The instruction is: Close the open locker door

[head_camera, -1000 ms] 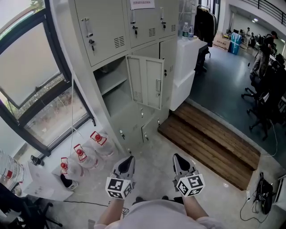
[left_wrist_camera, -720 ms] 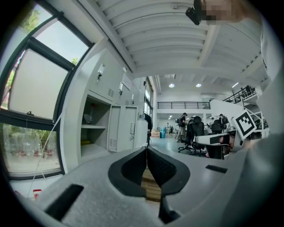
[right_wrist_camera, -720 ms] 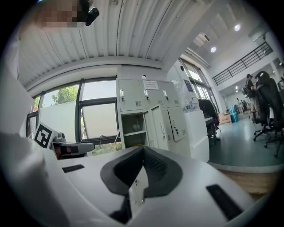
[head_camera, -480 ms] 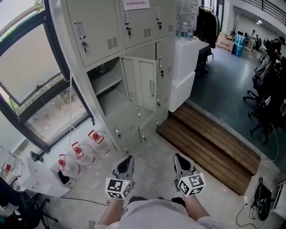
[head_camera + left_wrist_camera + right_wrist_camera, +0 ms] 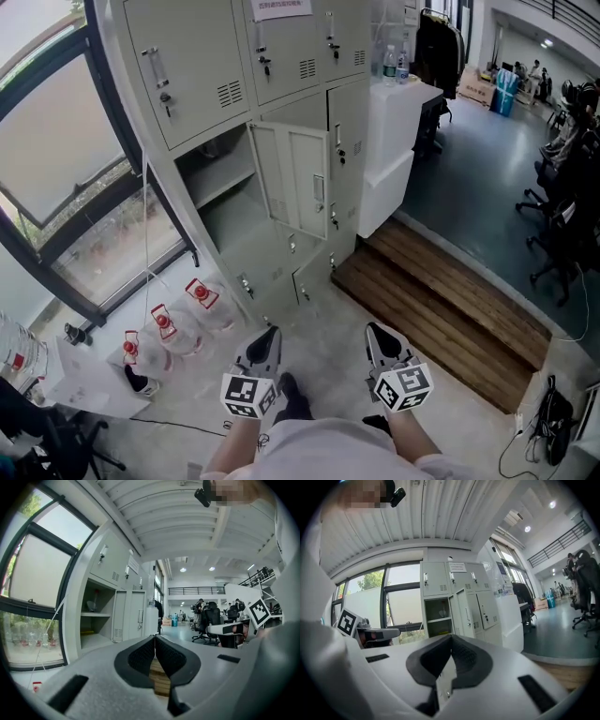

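Where the door hangs: the locker door [image 5: 291, 178] stands swung wide in the middle row of the locker bank [image 5: 202, 56]. It is folded across the neighbouring column, and its open compartment [image 5: 211, 173] lies toward the bank's left edge.
How it will handle: it looks like thin painted sheet metal, so probably light, stiff and smooth. It should swing freely on its hinge and may bounce back if pushed too hard.
Where to take it: the free edge by the latch [image 5: 319, 192], farthest from the hinge, looks best. A push on the flat panel there would do, with no clamping needed.
Left gripper [image 5: 267, 336]: its jaws are together with nothing between them. It is held low and level, pointing at the lockers.
Right gripper [image 5: 377, 333]: its jaws are likewise pressed together and empty. It is level, just beside the left one.
Reach: both are well apart from the door, with bare floor [image 5: 319, 309] between.
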Motion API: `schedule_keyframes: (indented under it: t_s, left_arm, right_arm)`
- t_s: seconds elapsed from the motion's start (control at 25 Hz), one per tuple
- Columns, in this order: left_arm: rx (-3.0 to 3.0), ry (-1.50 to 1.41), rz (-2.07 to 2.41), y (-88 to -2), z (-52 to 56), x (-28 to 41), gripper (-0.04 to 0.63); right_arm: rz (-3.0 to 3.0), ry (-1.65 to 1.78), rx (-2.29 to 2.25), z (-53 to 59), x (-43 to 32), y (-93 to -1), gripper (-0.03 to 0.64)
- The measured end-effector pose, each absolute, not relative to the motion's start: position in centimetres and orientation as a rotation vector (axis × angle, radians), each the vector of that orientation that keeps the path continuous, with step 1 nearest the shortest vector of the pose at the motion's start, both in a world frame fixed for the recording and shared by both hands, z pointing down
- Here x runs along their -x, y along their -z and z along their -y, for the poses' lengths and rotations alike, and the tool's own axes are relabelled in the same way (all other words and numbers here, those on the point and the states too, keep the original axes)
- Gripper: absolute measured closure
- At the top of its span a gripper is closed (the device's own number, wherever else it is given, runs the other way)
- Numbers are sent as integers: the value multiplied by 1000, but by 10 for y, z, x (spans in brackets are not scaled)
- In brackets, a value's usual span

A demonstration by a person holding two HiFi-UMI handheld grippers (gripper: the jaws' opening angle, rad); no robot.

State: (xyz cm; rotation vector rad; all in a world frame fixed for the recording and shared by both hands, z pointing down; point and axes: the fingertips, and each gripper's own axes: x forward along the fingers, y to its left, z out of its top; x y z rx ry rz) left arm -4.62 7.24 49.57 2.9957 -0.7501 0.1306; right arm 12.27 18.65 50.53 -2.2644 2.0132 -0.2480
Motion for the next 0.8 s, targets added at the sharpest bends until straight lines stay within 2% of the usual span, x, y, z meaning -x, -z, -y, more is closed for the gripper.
schedule_keyframes:
  t_s: [0.56, 0.8]
  left_arm:
    - [-3048, -70, 506, -492, 123, -32, 586]
    - [-3057, -92, 441, -498, 195, -43, 586]
  right_arm:
    - [-1892, 258, 2392, -13, -180, -511, 604]
    - [-1837, 253, 2480, 44, -191, -507, 604]
